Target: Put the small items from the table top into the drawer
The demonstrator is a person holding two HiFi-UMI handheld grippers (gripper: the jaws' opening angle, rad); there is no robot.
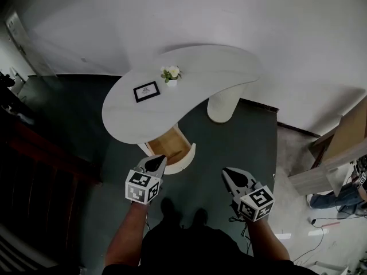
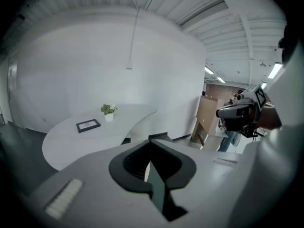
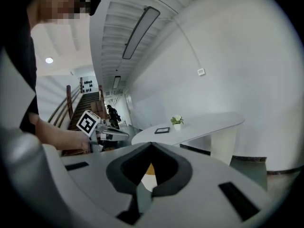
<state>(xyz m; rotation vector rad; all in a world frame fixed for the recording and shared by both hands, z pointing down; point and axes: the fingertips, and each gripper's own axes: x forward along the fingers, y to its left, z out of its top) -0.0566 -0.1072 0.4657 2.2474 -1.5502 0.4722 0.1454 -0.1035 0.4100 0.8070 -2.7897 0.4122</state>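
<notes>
**Head view, with both gripper views.** I stand back from the table (image 1: pixel 120 110), both tools held low and well apart from it. The left gripper (image 1: pixel 156 162) has its jaws pressed together with nothing between them. The right gripper (image 1: pixel 231 176) is the same, closed and empty. Each one's own view shows the tips meeting in front of the dark throat.

**Task's things.** Two small items sit on the white top: a dark frame (image 1: pixel 147 91) towards the near edge, and a plant (image 1: pixel 171 73) in a small white pot just beyond it. The two are near each other but not touching. The drawer (image 1: pixel 184 158) stands pulled out under the table's near edge, ahead of the left gripper, and its wooden inside looks bare.

**Handling, as I judge it.**
- The frame should be light, stiff and thin, with a front that may be glazed and so both slippery and breakable. I would pinch it across one border and not press on its face. I cannot tell whether it lies flat or leans.
- The plant is probably light but top-heavy, with soft leaves that give no hold. The pot wall is the place to grip, with the pot kept upright.

**Stage.** Nothing has been picked up yet; either gripper must open before it reaches the top.
</notes>
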